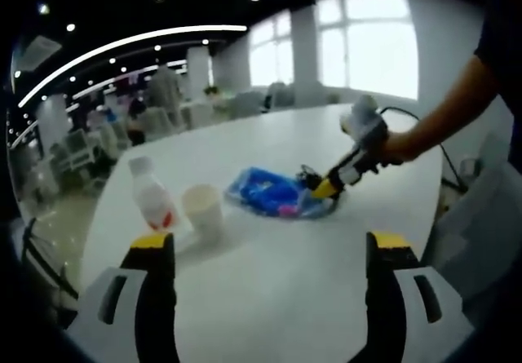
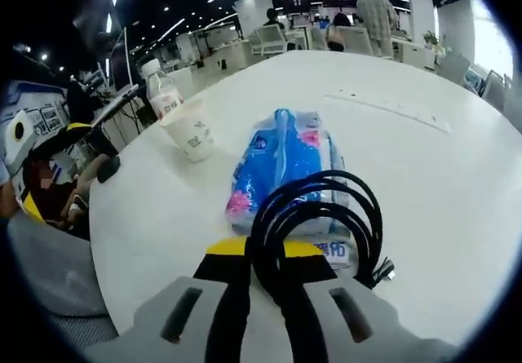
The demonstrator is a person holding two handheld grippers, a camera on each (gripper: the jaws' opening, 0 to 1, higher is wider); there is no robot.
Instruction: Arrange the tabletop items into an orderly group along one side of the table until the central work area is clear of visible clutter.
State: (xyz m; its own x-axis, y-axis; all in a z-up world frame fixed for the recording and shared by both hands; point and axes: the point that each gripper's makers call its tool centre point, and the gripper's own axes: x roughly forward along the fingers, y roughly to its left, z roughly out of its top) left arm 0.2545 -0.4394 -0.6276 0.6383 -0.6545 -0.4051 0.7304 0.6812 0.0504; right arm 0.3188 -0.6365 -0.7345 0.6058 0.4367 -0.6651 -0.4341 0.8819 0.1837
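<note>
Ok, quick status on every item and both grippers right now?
Black coiled cable: pinched in the right gripper, resting against the packet.
Blue tissue packet: lying flat on the white table.
Paper cup: upright.
Plastic bottle: upright, capped, behind the cup.
Left gripper: open, holding nothing.

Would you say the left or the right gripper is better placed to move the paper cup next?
Left, probably. The left gripper is open and holds nothing, with the paper cup just ahead of it beside the bottle. The right gripper is shut on the coiled black cable at the blue packet.
</note>
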